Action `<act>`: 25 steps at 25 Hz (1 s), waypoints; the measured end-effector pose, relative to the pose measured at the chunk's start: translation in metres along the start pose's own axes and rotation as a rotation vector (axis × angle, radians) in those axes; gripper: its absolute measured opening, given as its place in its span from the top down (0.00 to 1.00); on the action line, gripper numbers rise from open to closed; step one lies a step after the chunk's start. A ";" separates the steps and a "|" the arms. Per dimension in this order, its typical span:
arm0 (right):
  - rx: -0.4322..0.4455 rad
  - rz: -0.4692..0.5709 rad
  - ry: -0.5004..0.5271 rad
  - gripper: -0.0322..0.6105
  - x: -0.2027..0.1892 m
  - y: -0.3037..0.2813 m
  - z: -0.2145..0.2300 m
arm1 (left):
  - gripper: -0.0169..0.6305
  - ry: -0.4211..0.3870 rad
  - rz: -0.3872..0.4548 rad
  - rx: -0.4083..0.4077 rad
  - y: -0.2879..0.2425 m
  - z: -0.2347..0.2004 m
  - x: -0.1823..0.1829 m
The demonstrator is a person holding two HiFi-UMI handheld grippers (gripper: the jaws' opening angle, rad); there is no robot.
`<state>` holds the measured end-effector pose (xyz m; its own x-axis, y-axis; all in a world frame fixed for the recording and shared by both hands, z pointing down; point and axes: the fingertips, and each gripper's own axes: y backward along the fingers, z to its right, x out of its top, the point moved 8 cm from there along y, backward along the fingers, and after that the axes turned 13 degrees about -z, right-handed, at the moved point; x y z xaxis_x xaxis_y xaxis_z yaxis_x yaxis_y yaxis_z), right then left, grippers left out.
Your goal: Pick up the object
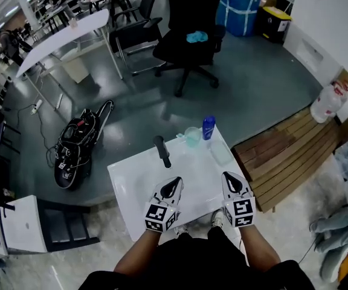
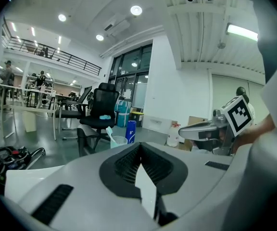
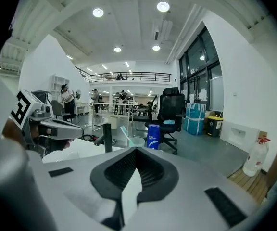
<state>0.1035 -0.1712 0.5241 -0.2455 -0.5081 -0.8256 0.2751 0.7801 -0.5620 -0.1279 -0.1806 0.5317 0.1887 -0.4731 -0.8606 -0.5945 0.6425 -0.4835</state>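
On the floor at the far left a black bag [image 1: 77,145] with looped straps is seen, well apart from the work. The white table [image 1: 132,186] is smooth and glossy. Everything on it is set along its far edge, so the near half is left free for an approach.

The left gripper [image 1: 173,183] is held low over the near part of the table and pointed forward. Its grey moulded jaws, lined with ribbed black, are clenched tip to tip with nothing between them.

Beyond it a black post-shaped object [image 1: 161,151], matt and slender, is stood upright, roughly in the left gripper's line. To its right a clear plastic cup [image 1: 192,139] is placed, round and thin-walled, with a pale green toothbrush-like stick leaned inside. Just beside the cup a blue bottle [image 1: 208,127] is stood, cylindrical and glossy, with white print. Which of these three is meant by the task cannot be told. All are well ahead of both grippers and none is touched.

The right gripper [image 1: 230,180] is held level with the left, likewise clenched and empty. This is judged to be a ready stance before any reach, and the jaws would have to be parted first.

At the right a slatted wooden pallet [image 1: 289,156] is laid on the floor, and a white plastic jug [image 1: 327,101] is stood beyond it.
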 end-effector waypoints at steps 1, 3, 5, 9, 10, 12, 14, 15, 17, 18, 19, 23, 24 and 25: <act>0.009 -0.006 0.011 0.92 -0.001 -0.003 0.003 | 0.95 0.003 -0.003 0.005 -0.003 0.002 0.001; 0.024 -0.016 0.022 0.92 -0.003 -0.008 0.011 | 0.95 0.011 -0.007 0.017 -0.007 0.005 0.001; 0.034 -0.026 0.019 0.92 -0.006 -0.014 0.021 | 0.95 0.021 -0.016 0.032 -0.013 0.008 0.000; 0.064 -0.059 0.013 0.92 -0.015 -0.027 0.035 | 0.95 0.045 -0.038 0.059 -0.024 0.011 -0.003; 0.073 -0.068 0.014 0.92 -0.018 -0.031 0.037 | 0.95 0.052 -0.043 0.064 -0.027 0.011 -0.004; 0.087 -0.086 0.006 0.92 -0.022 -0.038 0.042 | 0.95 0.063 -0.057 0.072 -0.031 0.013 -0.007; 0.096 -0.100 -0.007 0.92 -0.027 -0.045 0.046 | 0.95 0.068 -0.074 0.075 -0.036 0.014 -0.011; 0.098 -0.107 -0.014 0.92 -0.030 -0.049 0.048 | 0.95 0.071 -0.080 0.077 -0.039 0.015 -0.013; 0.099 -0.127 -0.030 0.92 -0.038 -0.056 0.054 | 0.95 0.080 -0.088 0.084 -0.043 0.016 -0.017; 0.097 -0.142 -0.037 0.92 -0.043 -0.060 0.057 | 0.95 0.086 -0.092 0.086 -0.045 0.016 -0.019; 0.095 -0.157 -0.040 0.92 -0.047 -0.064 0.059 | 0.95 0.092 -0.097 0.085 -0.047 0.017 -0.020; 0.120 -0.218 -0.017 0.90 -0.062 -0.078 0.066 | 0.95 0.094 -0.115 0.076 -0.056 0.019 -0.023; 0.133 -0.233 -0.014 0.86 -0.065 -0.082 0.066 | 0.95 0.094 -0.117 0.075 -0.058 0.019 -0.024; 0.146 -0.246 -0.015 0.83 -0.067 -0.085 0.067 | 0.95 0.097 -0.119 0.075 -0.059 0.020 -0.025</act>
<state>0.1586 -0.2276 0.6241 -0.3080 -0.6818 -0.6636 0.3404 0.5723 -0.7460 -0.0818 -0.1952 0.5785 0.1758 -0.6017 -0.7791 -0.5118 0.6202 -0.5945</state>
